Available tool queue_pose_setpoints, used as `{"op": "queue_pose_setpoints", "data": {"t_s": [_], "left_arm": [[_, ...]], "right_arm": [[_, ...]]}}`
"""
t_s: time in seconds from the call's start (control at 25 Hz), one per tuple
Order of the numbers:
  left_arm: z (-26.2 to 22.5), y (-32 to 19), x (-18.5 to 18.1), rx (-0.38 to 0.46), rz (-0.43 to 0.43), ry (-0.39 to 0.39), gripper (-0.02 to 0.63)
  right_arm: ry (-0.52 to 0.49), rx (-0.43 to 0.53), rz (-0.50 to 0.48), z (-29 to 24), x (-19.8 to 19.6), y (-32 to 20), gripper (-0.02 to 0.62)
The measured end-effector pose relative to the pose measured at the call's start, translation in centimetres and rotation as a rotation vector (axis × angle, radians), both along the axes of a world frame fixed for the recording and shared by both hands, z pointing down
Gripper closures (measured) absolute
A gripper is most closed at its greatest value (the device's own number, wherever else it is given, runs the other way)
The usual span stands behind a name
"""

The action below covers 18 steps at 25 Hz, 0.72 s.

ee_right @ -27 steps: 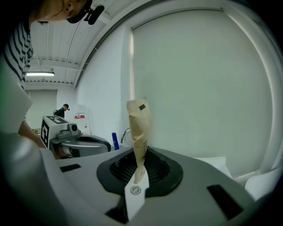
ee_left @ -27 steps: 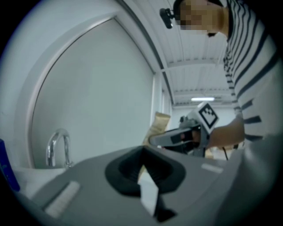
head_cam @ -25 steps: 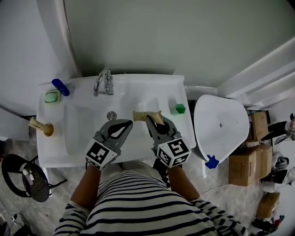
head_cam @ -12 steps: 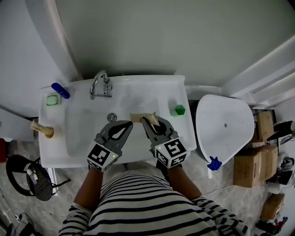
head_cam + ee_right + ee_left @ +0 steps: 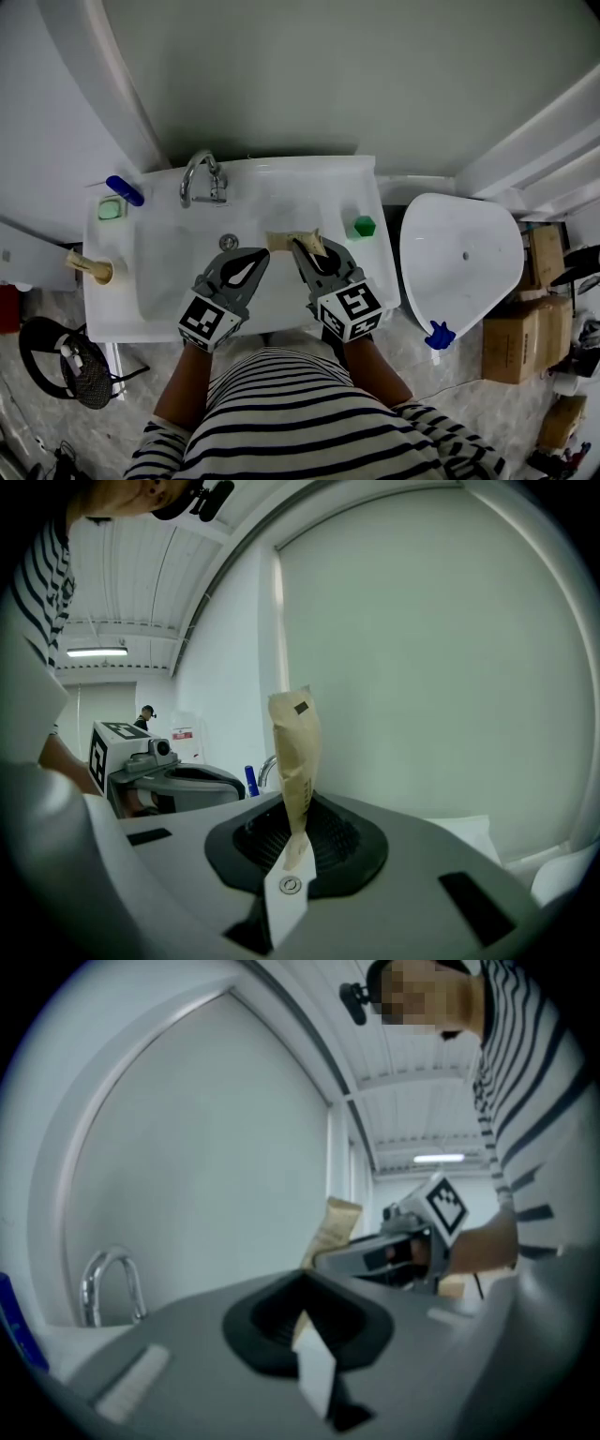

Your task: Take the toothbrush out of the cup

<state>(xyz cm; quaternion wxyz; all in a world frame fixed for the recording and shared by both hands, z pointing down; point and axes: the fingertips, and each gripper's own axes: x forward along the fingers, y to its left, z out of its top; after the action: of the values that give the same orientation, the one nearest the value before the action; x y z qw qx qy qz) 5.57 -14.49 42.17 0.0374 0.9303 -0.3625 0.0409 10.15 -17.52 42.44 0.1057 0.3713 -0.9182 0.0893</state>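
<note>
While your right gripper (image 5: 286,853) pinches the beige packet (image 5: 294,752) by its end over the sink (image 5: 159,272), your left gripper (image 5: 314,1358) is clenched empty.

bathroom with washbasin (image 5: 112,309) and tap (image 5: 199,176)

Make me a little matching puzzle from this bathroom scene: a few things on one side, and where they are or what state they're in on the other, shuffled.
Things:
1. beige tube
2. left gripper
3. small green object
4. faucet

Places or states:
A. at the back of the sink, left of its middle
B. clamped in the right gripper
C. shut, with nothing in it
D. on the sink's right rim

Pairs: 1-B, 2-C, 3-D, 4-A.
</note>
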Motion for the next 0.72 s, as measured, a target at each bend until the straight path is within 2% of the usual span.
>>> {"op": "queue_pose_setpoints", "data": {"t_s": [0.72], "left_arm": [[0.3, -0.2, 1.5, 0.009, -0.05, -0.03, 0.598]], "right_arm": [[-0.035, -0.002, -0.063, 0.5, 0.4, -0.2, 0.557]]}}
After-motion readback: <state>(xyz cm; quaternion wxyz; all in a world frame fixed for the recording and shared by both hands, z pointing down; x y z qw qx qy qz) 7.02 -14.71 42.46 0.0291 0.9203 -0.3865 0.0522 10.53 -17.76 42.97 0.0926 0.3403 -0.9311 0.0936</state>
